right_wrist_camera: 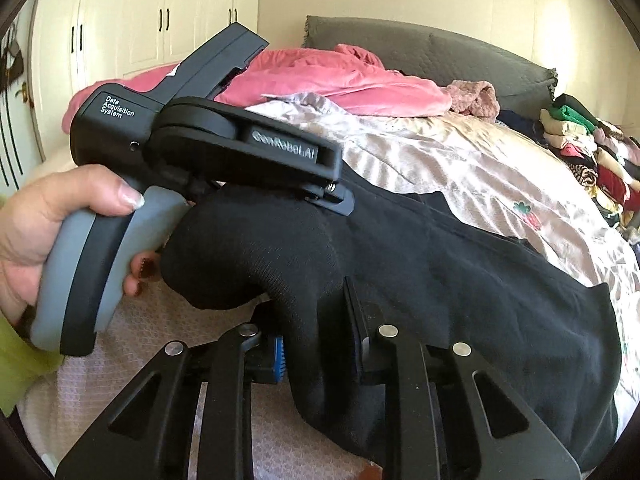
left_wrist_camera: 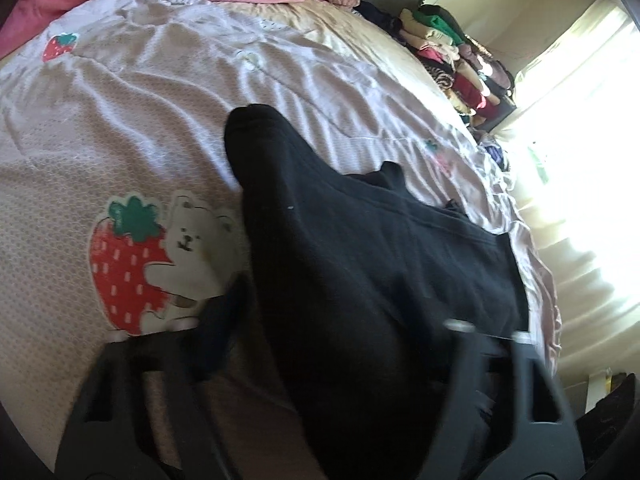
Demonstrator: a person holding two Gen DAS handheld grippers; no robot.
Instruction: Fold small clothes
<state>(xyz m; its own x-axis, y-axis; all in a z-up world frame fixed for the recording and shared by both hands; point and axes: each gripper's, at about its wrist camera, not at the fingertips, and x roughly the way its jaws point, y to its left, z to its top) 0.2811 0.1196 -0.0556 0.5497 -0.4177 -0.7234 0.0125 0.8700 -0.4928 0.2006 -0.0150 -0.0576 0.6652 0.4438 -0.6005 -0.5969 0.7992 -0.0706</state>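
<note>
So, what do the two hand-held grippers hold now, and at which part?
The right hand-held gripper clamps the black garment at its near edge. The left hand-held gripper is over its rounded end; grip unclear.

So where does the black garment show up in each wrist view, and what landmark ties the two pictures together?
Left wrist view: the black garment fills the lower centre, running up from between the hand-held gripper's fingers.
Right wrist view: it spans the centre and lower right, with its near fold between the right hand-held gripper fingers.
Shared landmark: the stack of folded clothes at the bed's far right edge.
</note>
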